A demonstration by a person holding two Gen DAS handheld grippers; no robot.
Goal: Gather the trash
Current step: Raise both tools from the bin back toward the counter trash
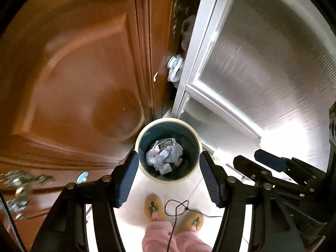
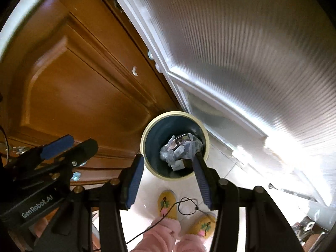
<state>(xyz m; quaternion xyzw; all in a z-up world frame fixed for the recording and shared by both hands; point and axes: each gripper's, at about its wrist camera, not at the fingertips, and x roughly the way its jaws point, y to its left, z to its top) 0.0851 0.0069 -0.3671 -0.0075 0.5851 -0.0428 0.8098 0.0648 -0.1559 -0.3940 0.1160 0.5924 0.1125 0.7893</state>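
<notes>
Left wrist view: left gripper point(image 1: 169, 177) parted and empty above the trash bin point(image 1: 145, 173), which stands in the corner between wooden door point(image 1: 73, 73) and glass door point(image 1: 262, 63), crumpled trash point(image 1: 163, 156) inside.

Right wrist view: right gripper point(image 2: 168, 180) likewise parted, empty; pale floor point(image 2: 220, 168) open beside the bin.

A big brown wooden door point(image 1: 73, 73) fills the left side of both views. A white door with bumpy glass point(image 1: 262, 63) fills the right side. The floor point(image 1: 184, 191) at the bottom is pale and shiny. Two yellow slippers point(image 1: 152, 206) with little flower pictures stand at the bottom middle, with fluffy pink trouser legs point(image 1: 157, 237) above them. A thin black cord point(image 1: 178, 205) loops over the slippers. A bunch of shiny keys point(image 1: 19, 189) hangs at the lower left of the left view.
</notes>
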